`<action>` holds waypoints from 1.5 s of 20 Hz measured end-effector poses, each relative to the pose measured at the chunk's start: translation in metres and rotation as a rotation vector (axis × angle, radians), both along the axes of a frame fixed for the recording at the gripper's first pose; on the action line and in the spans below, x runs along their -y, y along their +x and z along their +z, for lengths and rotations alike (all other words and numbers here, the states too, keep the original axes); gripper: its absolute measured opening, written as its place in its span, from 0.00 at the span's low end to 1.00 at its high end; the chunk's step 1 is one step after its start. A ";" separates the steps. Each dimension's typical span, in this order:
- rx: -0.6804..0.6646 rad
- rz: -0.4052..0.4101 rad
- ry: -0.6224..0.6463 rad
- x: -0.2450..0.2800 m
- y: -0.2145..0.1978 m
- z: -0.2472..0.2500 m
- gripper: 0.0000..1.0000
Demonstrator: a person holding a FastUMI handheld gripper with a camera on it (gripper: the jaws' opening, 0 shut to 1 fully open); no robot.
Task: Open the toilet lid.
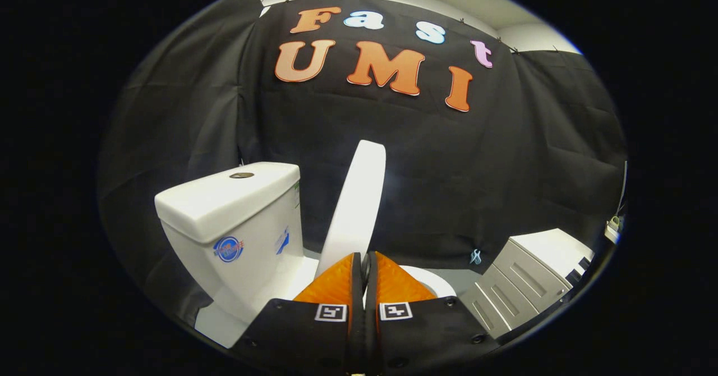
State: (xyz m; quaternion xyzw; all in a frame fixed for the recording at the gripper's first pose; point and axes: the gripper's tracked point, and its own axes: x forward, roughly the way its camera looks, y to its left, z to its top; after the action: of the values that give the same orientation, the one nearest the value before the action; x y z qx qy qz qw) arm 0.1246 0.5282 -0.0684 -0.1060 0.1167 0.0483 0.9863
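My gripper (364, 261) fingers closed together, nothing clamped between them. Toilet lid (359, 196) raised near upright just ahead of the tips. Cistern (235, 213) to its left, flush button (242, 175) on top. Seat rim (435, 280) beyond my right finger. Grey drawer cabinet (527, 286) further right.

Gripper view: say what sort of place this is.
Probably a mock bathroom staged in a booth: a toilet with tank and raised lid, a cabinet beside it, and black cloth for walls. The hand-held gripper is shut.
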 end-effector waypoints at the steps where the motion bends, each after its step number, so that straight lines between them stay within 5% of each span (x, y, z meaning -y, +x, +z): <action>1: 0.003 -0.002 -0.001 -0.002 -0.001 0.001 0.08; 18: 0.090 0.139 -0.111 -0.098 -0.015 -0.004 0.08; 30: 0.144 0.090 -0.238 -0.126 -0.016 -0.012 0.08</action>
State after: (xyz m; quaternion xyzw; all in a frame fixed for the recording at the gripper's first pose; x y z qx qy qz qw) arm 0.1087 0.6544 -0.0804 -0.2304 0.0457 0.0707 0.9695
